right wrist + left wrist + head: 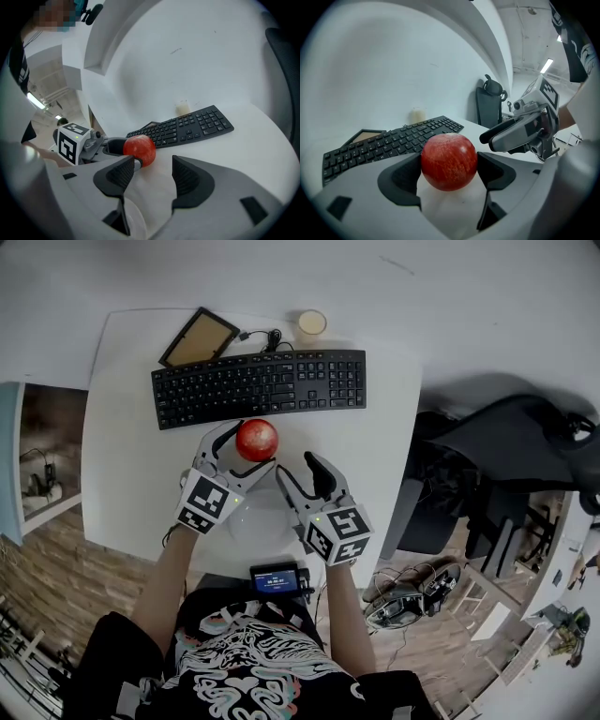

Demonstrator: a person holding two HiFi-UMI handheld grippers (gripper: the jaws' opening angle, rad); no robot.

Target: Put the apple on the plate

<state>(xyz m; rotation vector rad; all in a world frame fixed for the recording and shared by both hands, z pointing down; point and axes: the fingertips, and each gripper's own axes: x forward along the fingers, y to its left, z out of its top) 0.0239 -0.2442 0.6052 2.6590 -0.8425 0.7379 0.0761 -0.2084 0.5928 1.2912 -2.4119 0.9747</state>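
A red apple point(256, 440) hangs just in front of the keyboard, with my left gripper point(249, 444) shut on it. In the left gripper view the dark pads press the apple point(449, 161) from both sides, above the white surface. A white plate point(265, 525), hard to tell from the white table, lies between my two grippers, nearer to me than the apple. My right gripper point(299, 468) stands open beside the apple, to its right, with nothing between its fingers. In the right gripper view the apple point(139, 149) shows past the left jaw, and the plate's rim point(135, 219) is low between the jaws.
A black keyboard point(260, 387) lies across the table behind the apple, with a framed board point(199, 337) and a small pale cup point(311, 323) beyond it. A black device with a lit screen point(276, 578) sits at the near edge. A dark office chair point(506, 451) stands to the right of the table.
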